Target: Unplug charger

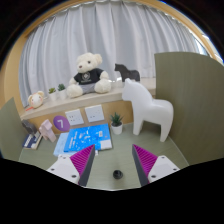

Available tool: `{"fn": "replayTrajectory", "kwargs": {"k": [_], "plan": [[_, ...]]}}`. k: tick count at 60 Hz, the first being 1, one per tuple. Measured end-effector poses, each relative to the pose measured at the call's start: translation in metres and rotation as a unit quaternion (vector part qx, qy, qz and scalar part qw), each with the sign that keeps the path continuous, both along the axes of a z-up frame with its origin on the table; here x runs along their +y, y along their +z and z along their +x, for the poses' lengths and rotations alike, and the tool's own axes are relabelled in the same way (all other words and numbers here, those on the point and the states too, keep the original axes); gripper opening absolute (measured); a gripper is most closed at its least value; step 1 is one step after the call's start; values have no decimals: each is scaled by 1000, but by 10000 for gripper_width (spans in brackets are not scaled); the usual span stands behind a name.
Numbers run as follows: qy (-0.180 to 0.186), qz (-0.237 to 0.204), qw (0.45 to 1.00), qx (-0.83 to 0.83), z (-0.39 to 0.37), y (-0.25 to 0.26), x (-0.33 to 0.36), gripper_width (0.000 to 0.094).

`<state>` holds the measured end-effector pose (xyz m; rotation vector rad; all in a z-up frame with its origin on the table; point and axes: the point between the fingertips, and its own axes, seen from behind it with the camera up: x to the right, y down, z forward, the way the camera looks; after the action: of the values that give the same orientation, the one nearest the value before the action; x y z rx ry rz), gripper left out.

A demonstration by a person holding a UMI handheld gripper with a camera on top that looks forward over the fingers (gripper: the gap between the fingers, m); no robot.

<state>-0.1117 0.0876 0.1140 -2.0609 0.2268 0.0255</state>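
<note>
My gripper point(114, 158) is open, low over a grey-green desk point(115, 150). Its magenta pads point(82, 160) stand wide apart. A small dark round thing point(117, 174) sits on the desk between the fingers, with a gap on each side. I cannot tell whether it is the charger, a plug or a socket. No cable shows.
Just ahead of the fingers lies a blue booklet point(85, 137), with a small potted plant point(116, 122) and a white toy horse point(148, 110) beyond. Behind are a teddy bear point(88, 75), a black horse figure point(125, 71), a purple number card point(62, 123) and curtains. A green partition point(190, 90) stands at the right.
</note>
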Motion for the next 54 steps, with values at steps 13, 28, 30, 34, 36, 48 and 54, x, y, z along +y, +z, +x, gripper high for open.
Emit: {"fn": "replayTrajectory", "kwargs": {"k": [13,28,30,34,36,48,54], "plan": [[-3,105,994,-10,-47,137,-67,751],[39,85,995,-43,-142,118,-173,755],[48,72,995,-45,-154,108,-185,755],[67,52,995,-45,-177,92,-208,756],[74,48,995,-46,-188,83,-218,759],[111,43,990,-74,-222,75,-256,772],[114,34,991,-66,-227,73,-262,773]]}}
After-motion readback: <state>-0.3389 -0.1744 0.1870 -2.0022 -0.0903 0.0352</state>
